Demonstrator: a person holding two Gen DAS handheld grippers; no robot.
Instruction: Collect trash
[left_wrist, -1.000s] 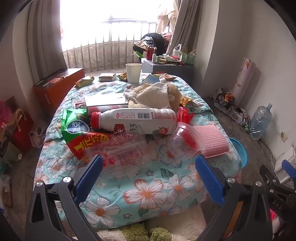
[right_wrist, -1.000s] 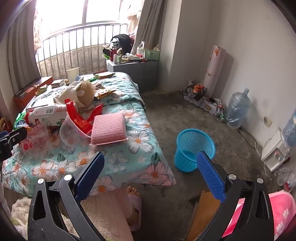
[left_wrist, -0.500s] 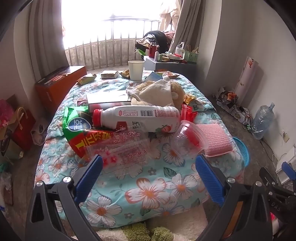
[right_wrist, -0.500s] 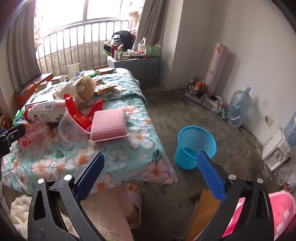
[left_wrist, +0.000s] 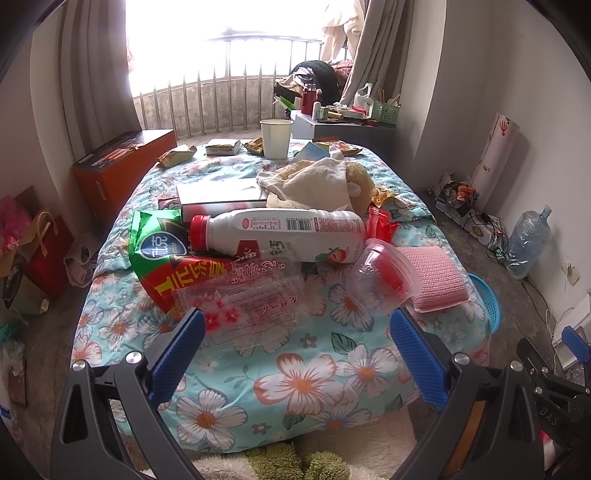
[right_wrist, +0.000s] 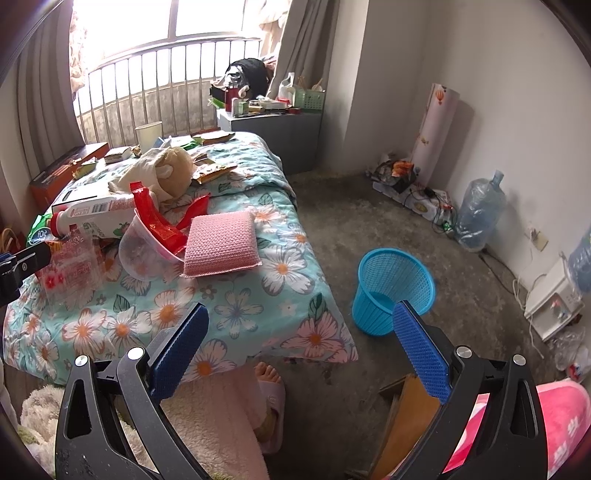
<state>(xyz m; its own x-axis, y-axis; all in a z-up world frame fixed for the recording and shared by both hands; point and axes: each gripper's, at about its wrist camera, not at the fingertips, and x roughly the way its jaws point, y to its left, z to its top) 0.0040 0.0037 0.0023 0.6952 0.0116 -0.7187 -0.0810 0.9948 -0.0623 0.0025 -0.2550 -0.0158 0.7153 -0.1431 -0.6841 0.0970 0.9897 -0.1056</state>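
Trash (left_wrist: 240, 295) | heaped on bed | just beyond gaping left hand-held gripper (left_wrist: 295, 354)

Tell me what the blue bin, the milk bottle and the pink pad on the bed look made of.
Blue bin: moulded plastic, by its see-through mesh wall. Milk bottle: opaque white plastic, faint sheen, printed label, red screw cap. Pink pad: soft knitted or woven fabric, matte, with a bumpy weave; any filling can't be seen.

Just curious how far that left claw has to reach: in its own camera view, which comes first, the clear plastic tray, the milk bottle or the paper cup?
From the left claw:
1. Clear plastic tray, just ahead, at the bed's near end.
2. Milk bottle, lying across mid-bed behind it.
3. Paper cup, upright at the far end.
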